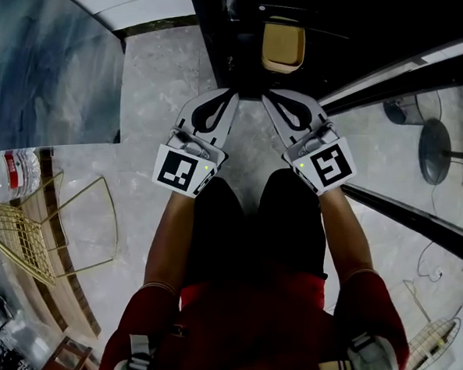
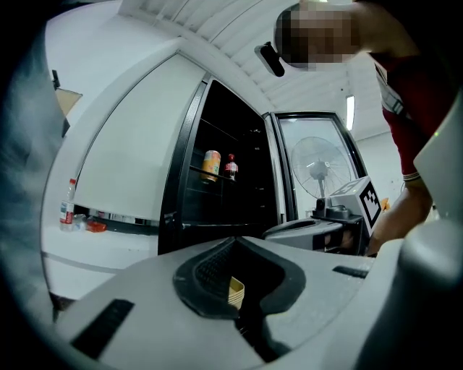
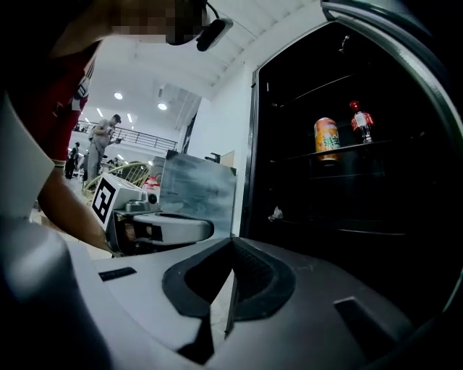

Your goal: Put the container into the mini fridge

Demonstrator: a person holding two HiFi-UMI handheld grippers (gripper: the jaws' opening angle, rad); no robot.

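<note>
A tan container point(image 1: 283, 48) sits inside the dark open mini fridge point(image 1: 230, 32), just ahead of both grippers. My left gripper point(image 1: 230, 94) and right gripper point(image 1: 267, 97) point side by side at the fridge opening, both shut and empty, and neither touches the container. In the left gripper view, a sliver of the container point(image 2: 236, 290) shows through the hollow of the left gripper point(image 2: 235, 242). In the right gripper view, the right gripper point(image 3: 233, 242) has its jaws pressed together. A can point(image 3: 327, 137) and a small bottle point(image 3: 359, 119) stand on an upper fridge shelf.
The fridge's glass door point(image 1: 401, 72) stands open at the right. A floor fan point(image 1: 434, 151) is beyond it. At the left are a gold wire frame point(image 1: 31, 232), a water bottle point(image 1: 15, 170) and a glass panel point(image 1: 44, 66). A person point(image 3: 101, 141) stands far behind.
</note>
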